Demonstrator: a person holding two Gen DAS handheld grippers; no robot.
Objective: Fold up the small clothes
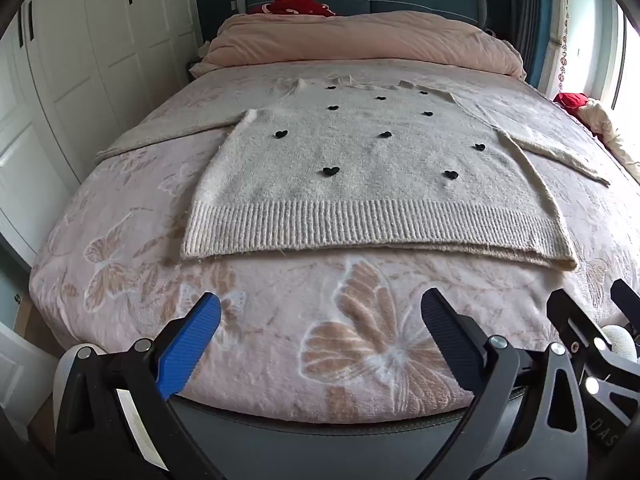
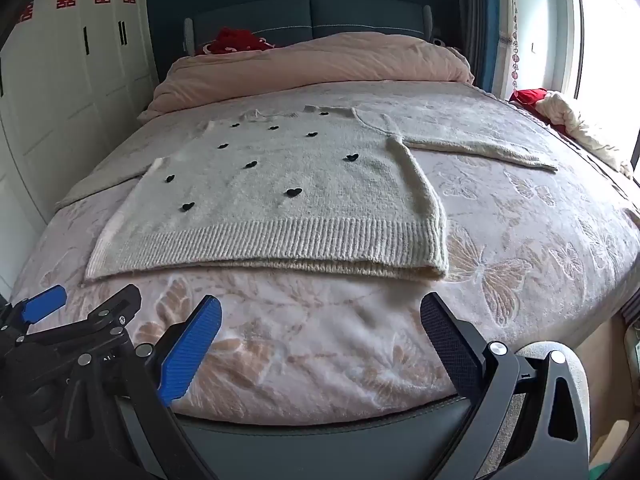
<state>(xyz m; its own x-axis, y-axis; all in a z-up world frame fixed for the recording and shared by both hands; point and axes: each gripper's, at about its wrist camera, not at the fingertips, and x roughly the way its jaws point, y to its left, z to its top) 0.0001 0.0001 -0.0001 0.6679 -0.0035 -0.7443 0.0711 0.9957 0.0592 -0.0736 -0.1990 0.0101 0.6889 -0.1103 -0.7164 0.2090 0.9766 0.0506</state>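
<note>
A cream knit sweater (image 1: 360,168) with small black hearts lies flat on the bed, ribbed hem toward me and both sleeves spread out to the sides. The right wrist view shows the same sweater (image 2: 280,200) left of centre, its right sleeve (image 2: 472,142) stretched out sideways. My left gripper (image 1: 320,320) hovers open over the foot of the bed, short of the hem, nothing between its fingers. My right gripper (image 2: 320,320) is open too, also short of the hem and empty. The left gripper (image 2: 72,312) shows at the lower left of the right wrist view.
The bed wears a pink butterfly-print blanket (image 1: 360,340). A pink duvet (image 1: 360,40) is bunched at the headboard with a red item (image 1: 296,2) behind it. White wardrobes (image 1: 80,60) stand at left. Red and cream clothes (image 2: 560,112) are piled at the right edge by the window.
</note>
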